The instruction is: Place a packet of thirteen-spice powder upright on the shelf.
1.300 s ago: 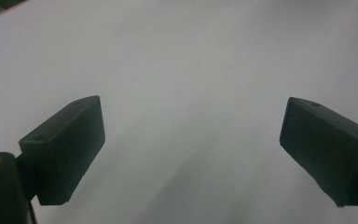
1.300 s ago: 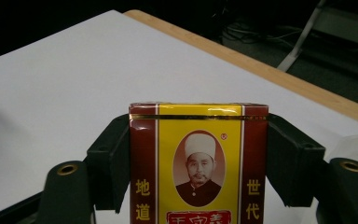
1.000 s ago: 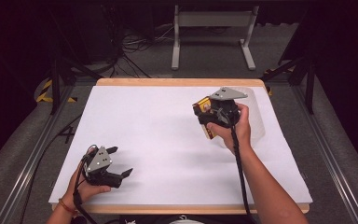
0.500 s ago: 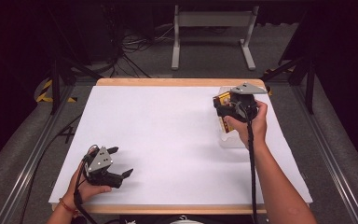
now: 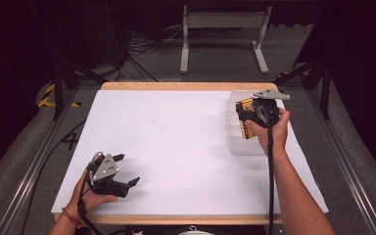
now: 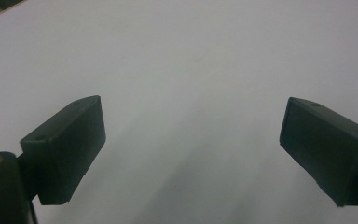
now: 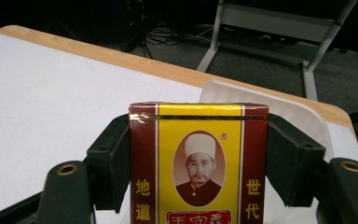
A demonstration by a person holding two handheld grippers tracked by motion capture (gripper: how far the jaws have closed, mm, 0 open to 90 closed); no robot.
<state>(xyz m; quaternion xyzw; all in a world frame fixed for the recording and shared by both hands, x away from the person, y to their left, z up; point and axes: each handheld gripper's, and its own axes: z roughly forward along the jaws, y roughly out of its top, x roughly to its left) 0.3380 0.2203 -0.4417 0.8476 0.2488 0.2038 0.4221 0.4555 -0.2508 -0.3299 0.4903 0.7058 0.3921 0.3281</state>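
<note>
A maroon and yellow box [image 5: 246, 105] with a printed portrait and Chinese characters is held above the table's right side by my right gripper [image 5: 250, 116], shut on it. In the right gripper view the box [image 7: 198, 140] sits upright between the two black jaws, which press on its sides. A clear plastic container [image 5: 245, 147] lies on the white table [image 5: 176, 132] directly below the box; its pale rim [image 7: 279, 109] shows behind it. My left gripper [image 5: 127, 169] rests near the front left edge, open, with only white table [image 6: 191, 56] between its fingers [image 6: 65, 149].
The table's wooden edge [image 5: 176, 86] runs along the far side. Beyond it are a grey metal stand [image 5: 223, 29], cables on the floor and dark frame rails to both sides. A cable trails from the right gripper along the person's forearm [image 5: 293, 196].
My right gripper has carried the box rightward, from the table's middle right to above the clear container. The left gripper has stayed in place, open.
</note>
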